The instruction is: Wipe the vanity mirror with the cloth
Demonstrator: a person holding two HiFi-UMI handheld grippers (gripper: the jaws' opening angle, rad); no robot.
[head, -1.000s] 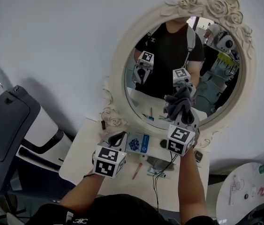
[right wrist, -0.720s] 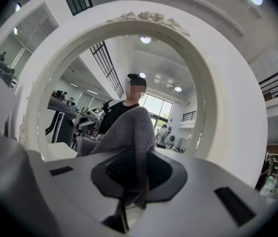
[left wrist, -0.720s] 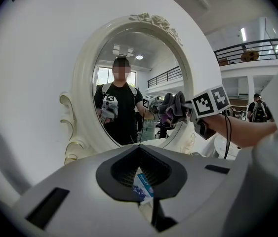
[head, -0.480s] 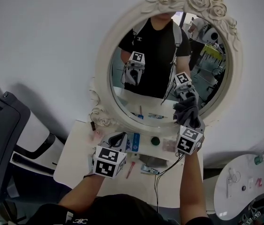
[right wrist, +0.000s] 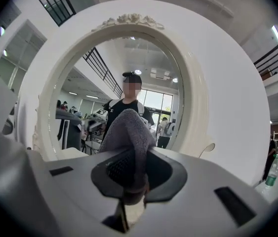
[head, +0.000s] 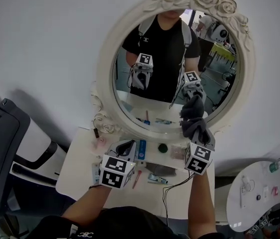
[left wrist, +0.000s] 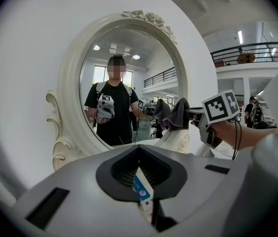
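Observation:
The oval vanity mirror [head: 105,83] has a cream carved frame and stands on a white table against the wall. My right gripper [head: 196,137] is shut on a grey cloth [head: 193,119]. The bunched cloth is pressed to the lower right of the glass. In the right gripper view the cloth [right wrist: 127,132] rises out of the right gripper [right wrist: 128,204] toward the mirror [right wrist: 40,98]. My left gripper [head: 124,147] hovers low over the table, left of the mirror's foot. A blue-and-white box [left wrist: 141,191] shows in the gap of the left gripper [left wrist: 151,215]; whether the jaws grip it is unclear.
The white table [head: 80,176] carries the blue-and-white box [head: 140,151], a red pen [head: 135,178], a small green round object [head: 163,147] and cables [head: 172,185]. A dark chair [head: 0,148] stands at the left. A round white side table [head: 259,195] is at the lower right.
My right gripper has slid the cloth rightward along the lower part of the glass. The head camera has shifted, so the mirror sits further left. The left gripper has hardly moved.

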